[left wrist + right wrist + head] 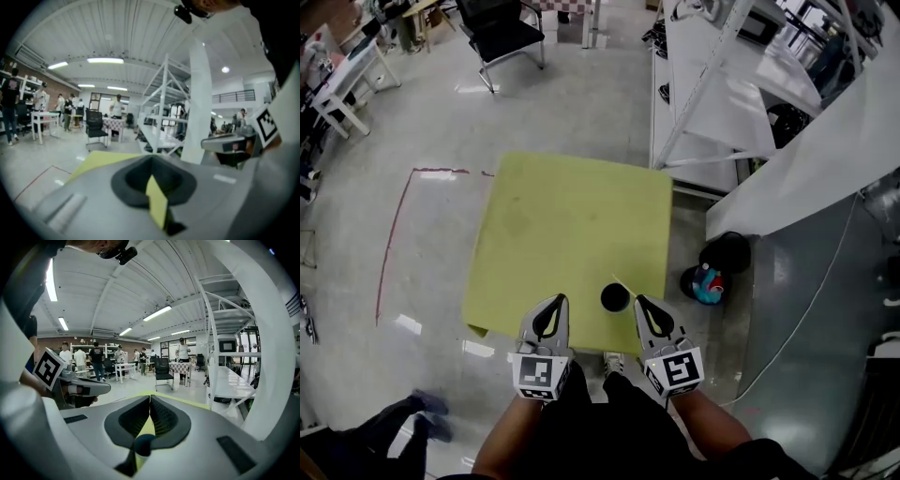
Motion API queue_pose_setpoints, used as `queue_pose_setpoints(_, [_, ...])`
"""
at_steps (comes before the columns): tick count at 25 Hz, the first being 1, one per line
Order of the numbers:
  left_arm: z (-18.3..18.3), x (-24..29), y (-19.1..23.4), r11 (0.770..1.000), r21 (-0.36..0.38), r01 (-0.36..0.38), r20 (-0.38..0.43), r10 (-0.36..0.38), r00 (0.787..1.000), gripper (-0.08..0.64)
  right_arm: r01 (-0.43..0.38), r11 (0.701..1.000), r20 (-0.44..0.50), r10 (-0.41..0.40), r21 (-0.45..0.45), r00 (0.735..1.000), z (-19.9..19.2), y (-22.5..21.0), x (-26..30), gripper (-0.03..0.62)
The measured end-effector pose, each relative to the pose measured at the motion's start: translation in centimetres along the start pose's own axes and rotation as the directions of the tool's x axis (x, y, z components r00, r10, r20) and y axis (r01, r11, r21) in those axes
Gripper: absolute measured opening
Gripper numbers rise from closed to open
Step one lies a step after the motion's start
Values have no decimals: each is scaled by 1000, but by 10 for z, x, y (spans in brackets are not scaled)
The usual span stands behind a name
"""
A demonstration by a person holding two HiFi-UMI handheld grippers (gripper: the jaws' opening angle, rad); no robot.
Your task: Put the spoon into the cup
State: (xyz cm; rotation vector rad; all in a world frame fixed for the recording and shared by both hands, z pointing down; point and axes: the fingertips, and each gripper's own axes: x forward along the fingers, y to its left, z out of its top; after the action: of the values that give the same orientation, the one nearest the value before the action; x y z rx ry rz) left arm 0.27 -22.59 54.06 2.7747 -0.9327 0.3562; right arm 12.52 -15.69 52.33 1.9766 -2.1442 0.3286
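While left gripper (549, 306) and right gripper (646, 306) jaws are closed, cup (615, 298) hugs table (562, 216) edge.

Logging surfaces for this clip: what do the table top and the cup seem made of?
Table top: yellow-green, matte, even, no grain or glare; likely painted or laminated board, possibly a mat. Cup: black, dull, no glints; perhaps plastic or matte ceramic, too small to settle.

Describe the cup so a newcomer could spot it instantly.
Find the yellow-green table in the middle of the grey floor. At its near edge, between the left tool and right tool, stands the cup. It is the only dark, round thing on the tabletop.
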Motion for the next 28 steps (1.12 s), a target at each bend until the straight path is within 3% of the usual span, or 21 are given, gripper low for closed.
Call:
queue_pose_setpoints(10, [-22,14,-8,999,-37,14,-41,-16,999,6,-4,1000,-102,7,28,995,-51,6,6,11])
queue_pose_setpoints(28, [-49,18,-16,998,-67,18,-88,-24,996,6,-18,999,-202,28,51,979,-99,6,24,11])
